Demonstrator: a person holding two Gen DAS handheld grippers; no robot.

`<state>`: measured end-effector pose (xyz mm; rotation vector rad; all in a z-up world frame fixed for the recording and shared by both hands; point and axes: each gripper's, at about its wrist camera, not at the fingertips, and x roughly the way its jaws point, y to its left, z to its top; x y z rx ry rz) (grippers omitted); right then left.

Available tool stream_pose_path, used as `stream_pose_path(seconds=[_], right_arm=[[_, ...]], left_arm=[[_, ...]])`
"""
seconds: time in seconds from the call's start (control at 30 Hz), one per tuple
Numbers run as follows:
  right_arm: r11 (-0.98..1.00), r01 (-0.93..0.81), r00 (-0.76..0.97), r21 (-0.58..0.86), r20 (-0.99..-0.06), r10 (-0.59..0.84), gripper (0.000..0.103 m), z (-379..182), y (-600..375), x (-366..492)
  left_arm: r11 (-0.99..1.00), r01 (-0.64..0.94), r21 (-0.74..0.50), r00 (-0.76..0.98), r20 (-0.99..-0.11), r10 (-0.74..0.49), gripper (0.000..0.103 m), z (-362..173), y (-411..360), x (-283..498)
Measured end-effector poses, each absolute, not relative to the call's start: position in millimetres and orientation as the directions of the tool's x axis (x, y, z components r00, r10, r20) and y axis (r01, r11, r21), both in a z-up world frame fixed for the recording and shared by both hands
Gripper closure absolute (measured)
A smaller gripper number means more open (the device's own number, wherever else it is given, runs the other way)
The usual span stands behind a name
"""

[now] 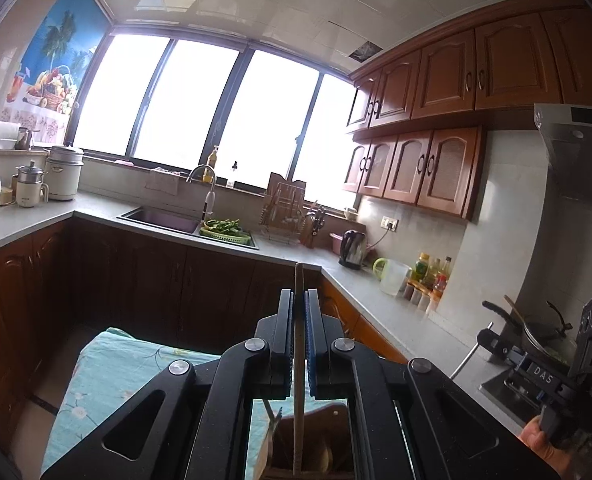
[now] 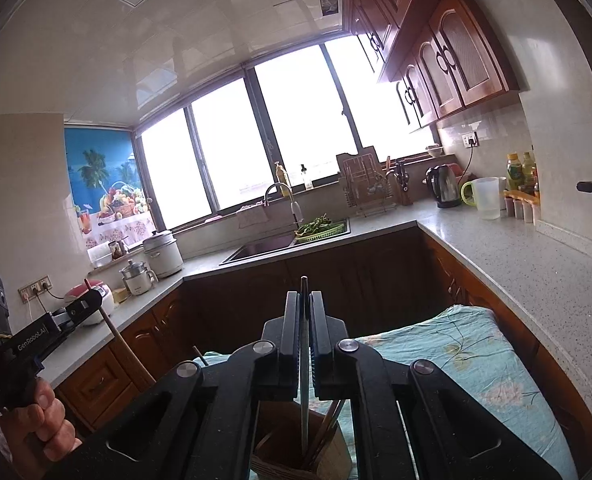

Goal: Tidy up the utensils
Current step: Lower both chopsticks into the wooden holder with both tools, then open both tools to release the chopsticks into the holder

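The wooden holder point(image 2: 302, 454) on the cloth-covered table point(image 2: 476, 364) is crowded with sticks. Counters point(image 2: 508, 256) hem the table; above it, air is clear.

a thin wooden stick utensil point(image 1: 299, 344) stands about upright, pinched mid-shaft, its low end down in a brown wooden holder point(image 2: 328, 456). a slim dark utensil point(image 2: 304, 364) stands upright over that same holder, next to more sticks inside.

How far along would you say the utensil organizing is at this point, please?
Done: a few utensils already stand in the brown wooden holder on the turquoise floral cloth. In hand: the left gripper is shut on a slim wooden stick, the right gripper on a thin dark metal utensil. Left: both seem still to need placing.
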<state>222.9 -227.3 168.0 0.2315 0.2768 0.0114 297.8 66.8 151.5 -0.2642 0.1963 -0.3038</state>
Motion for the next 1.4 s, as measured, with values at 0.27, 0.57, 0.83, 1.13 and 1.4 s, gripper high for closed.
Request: stream_pose_path(seconds=[0.27,0.57,0.83,1.13,1.4], right_arm=[[0.967,0.047,0.944,0.251,-0.327,0.039,0.099,122.3,-228.9,237.4],[0.962,0.077,0.911,0.263,-0.411,0.040,0.099,79.1,-229.4,247.0],[0.959,0.082,0.902,0.270,-0.429,0.044,0.099,82.3,-233.8,250.6],[0.950,0.073,0.900,0.304,-0.430,0.069,0.063,86.7,-238.3,246.9],[0.951,0.046,0.921,0.306,-0.382,0.078,0.022,102.1,-234.5,216.8]], left_arm=[[0.919,0.213,-0.331,0.937,-0.196,-0.288,0.100,91.9,45.7,335.7],[0.923,0.201,-0.329,0.906,-0.297,-0.303,0.100,48.2,28.7,357.0],[0.927,0.206,-0.314,0.890,-0.333,-0.310,0.099,59.1,40.9,364.9],[0.936,0.197,-0.291,0.877,-0.375,-0.301,0.084,68.2,41.9,362.6],[0.942,0.165,-0.292,0.892,-0.364,-0.269,0.039,79.8,55.1,323.6]])
